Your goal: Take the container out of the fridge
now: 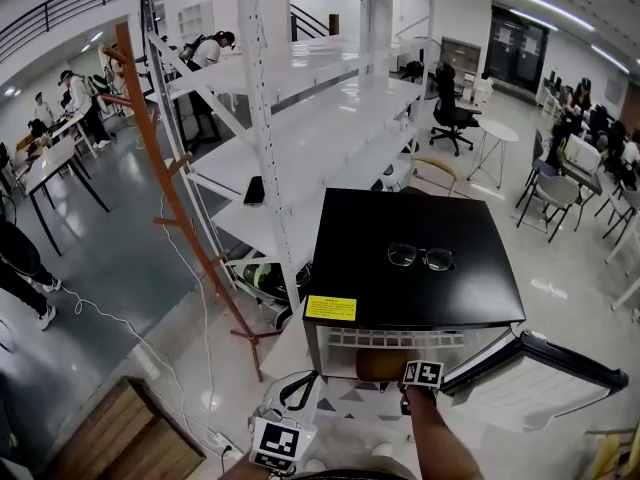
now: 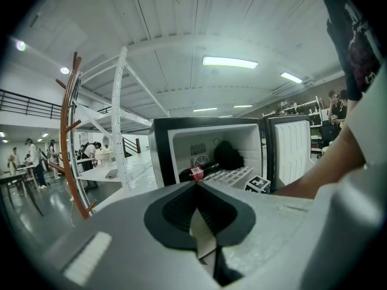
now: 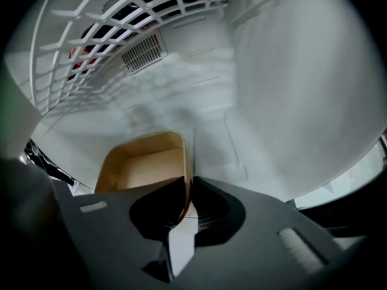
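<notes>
1. Pinching the right-hand wall of the container (image 3: 145,168), my right gripper (image 3: 190,181) has its jaws narrowed onto the rim. One pad is inside the box and one is outside.
2. I see the container sitting on the floor of the fridge (image 1: 350,248), under the fridge's white wire shelf (image 3: 91,35) and toward its open front.
3. It is tan, open-topped and looks empty, with thin walls like paper or pressed fibre. I judge it light and matte enough not to slip, but soft: a hard squeeze could crease the wall.
4. My bite is at the end of the wall nearest the fridge's opening. I expect a one-wall hold to let the box hang tilted, so I want the pads deep past the rim and a slow, low lift clear of the shelf.
5. My left gripper (image 2: 196,186) hangs out in front of the fridge, with its jaws together and nothing in them. It could support the base once the box is out.
</notes>
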The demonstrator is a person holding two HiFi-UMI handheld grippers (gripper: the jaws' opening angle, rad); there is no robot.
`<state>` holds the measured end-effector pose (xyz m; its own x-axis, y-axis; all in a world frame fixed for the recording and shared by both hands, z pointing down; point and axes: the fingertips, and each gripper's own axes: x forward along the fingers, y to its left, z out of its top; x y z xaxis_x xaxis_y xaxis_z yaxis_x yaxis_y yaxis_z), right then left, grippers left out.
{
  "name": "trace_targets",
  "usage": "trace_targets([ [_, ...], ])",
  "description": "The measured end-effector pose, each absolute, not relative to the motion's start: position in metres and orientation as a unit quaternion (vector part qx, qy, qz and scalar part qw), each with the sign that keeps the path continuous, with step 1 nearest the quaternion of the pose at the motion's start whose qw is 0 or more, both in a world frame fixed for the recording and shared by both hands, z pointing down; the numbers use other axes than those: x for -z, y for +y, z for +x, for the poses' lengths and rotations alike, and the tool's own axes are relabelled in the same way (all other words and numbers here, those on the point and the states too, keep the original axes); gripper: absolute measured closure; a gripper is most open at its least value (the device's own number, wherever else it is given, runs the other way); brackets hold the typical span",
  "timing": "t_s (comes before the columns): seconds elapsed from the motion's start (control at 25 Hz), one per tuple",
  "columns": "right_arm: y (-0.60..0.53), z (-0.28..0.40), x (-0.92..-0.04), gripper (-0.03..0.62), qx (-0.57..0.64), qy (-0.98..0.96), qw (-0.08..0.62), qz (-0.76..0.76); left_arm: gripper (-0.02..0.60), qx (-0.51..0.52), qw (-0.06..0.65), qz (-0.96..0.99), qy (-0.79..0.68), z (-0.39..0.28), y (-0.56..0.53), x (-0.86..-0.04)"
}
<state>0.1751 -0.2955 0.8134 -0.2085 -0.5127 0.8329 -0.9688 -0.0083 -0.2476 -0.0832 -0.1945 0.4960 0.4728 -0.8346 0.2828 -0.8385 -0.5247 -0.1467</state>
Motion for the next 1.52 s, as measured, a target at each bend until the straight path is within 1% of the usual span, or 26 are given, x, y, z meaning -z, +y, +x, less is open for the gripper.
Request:
trace_targets([
  [0.28, -0.283, 0.182, -0.796, 0.546, -0.442, -0.653, 0.214, 0.576, 0.580, -0.145, 0.021, 0.866, -0.479, -0.077, -0.193, -0.503],
  [0.56, -0.262, 0.185, -0.754, 0.548, -0.430, -0.670, 0.182, 0.577, 0.580, -0.134, 0.030, 0.868, -0.478, -0.069, -0.188, -0.494],
  [0.72, -0.246, 0.182, -0.736, 0.549, -0.419, -0.681, 0.178, 0.573, 0.580, -0.125, 0.048, 0.873, -0.469, -0.060, -0.184, -0.499],
  [0.8, -0.240, 0.179, -0.728, 0.549, -0.412, -0.686, 0.179, 0.572, 0.566, -0.126, 0.059, 0.875, -0.463, -0.056, -0.182, -0.503],
  [1.0, -0.225, 0.172, -0.699, 0.549, -0.401, -0.700, 0.162, 0.568, 0.557, -0.122, 0.089, 0.884, -0.442, -0.044, -0.175, -0.512],
  [1.2, -0.214, 0.162, -0.666, 0.551, -0.393, -0.717, 0.126, 0.561, 0.521, -0.128, 0.108, 0.883, -0.438, -0.038, -0.172, -0.517],
  [1.52, -0.212, 0.150, -0.614, 0.553, -0.340, -0.742, 0.107, 0.567, 0.451, -0.144, 0.129, 0.894, -0.404, -0.021, -0.167, -0.521],
])
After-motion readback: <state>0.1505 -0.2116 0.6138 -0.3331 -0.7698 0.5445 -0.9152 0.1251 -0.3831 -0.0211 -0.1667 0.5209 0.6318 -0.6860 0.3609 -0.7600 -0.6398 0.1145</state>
